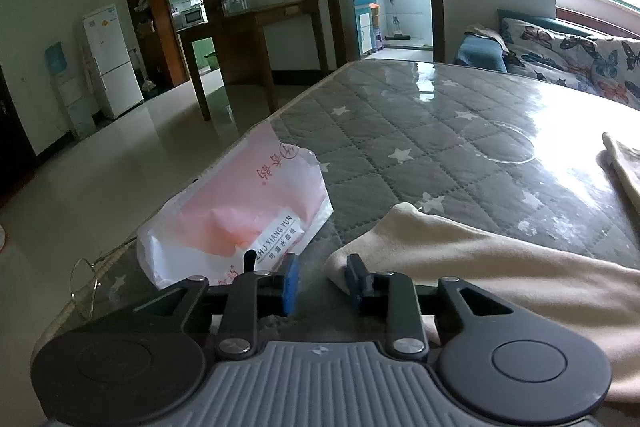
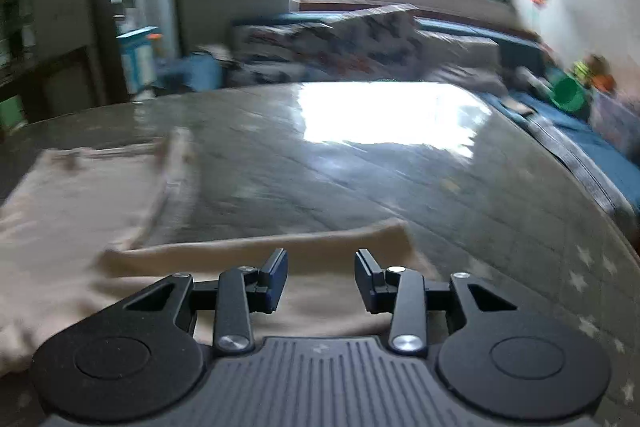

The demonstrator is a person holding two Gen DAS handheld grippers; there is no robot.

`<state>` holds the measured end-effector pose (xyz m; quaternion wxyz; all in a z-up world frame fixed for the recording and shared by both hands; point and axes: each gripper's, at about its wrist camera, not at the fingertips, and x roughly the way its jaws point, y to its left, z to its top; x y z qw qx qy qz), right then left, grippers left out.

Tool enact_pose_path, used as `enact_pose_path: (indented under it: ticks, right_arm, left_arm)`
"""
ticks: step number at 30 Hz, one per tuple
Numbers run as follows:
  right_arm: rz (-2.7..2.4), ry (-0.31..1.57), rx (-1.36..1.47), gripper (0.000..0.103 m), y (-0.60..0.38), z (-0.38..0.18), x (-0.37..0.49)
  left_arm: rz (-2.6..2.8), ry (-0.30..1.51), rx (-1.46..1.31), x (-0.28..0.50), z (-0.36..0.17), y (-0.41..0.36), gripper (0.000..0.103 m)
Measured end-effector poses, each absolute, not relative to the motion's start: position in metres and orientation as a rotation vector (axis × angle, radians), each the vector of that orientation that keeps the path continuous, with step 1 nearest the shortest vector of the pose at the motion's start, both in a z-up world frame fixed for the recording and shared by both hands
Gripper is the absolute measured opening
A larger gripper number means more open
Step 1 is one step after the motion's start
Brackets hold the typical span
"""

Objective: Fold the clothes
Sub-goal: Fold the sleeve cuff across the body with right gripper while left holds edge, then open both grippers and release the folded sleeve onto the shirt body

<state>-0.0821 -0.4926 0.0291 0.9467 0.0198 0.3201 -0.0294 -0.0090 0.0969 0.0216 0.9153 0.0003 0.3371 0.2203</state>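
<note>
A cream garment [image 1: 500, 267] lies spread across the grey star-quilted table [image 1: 420, 131], which wears a glossy clear cover that throws back the window light. It sits at the near edge, where both hands can reach it.

The left gripper [image 1: 322, 283] hangs low over the garment's left corner, its blue pads parted a little. The cloth edge lies just by the right-hand pad, but nothing is pinched between them, so the corner looks let go of. A pink-and-white plastic packet [image 1: 240, 215] sits just beside that corner, at the table's left edge, and a pair of glasses [image 1: 86, 287] lies nearer the rim, both clear of the folding space.

The right gripper [image 2: 321, 277] is over the other end of the garment [image 2: 260, 255], its jaws moderately apart and empty, cloth lying flat underneath. That view is smeared by motion, so fine detail is lost. A folded band of cloth lies across just ahead of it, and a further flap lies off to the left. I'd judge one fold is laid down and more remain.
</note>
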Motion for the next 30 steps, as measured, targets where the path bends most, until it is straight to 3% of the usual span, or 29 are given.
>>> enact_pose_path:
  ticks: [2,13,21,30]
  right_arm:
    - [0.012,0.644,0.036,0.043,-0.476,0.032,-0.085]
    - [0.131,0.734,-0.028,0.043,-0.438,0.010,-0.105]
    - [0.139,0.668,-0.044,0.043,-0.430,0.030,-0.110]
    - [0.207,0.684,-0.020,0.044,-0.405,0.016,-0.087]
  left_arm:
    - [0.448,0.692,0.005,-0.012,0.024,0.095,0.030]
    - [0.376,0.632,0.006,-0.027,0.051,0.080,0.030]
    - [0.132,0.606,0.021,-0.027,0.066,0.030,0.030]
    - [-0.129,0.673,0.122,-0.022,0.040,-0.036,0.030]
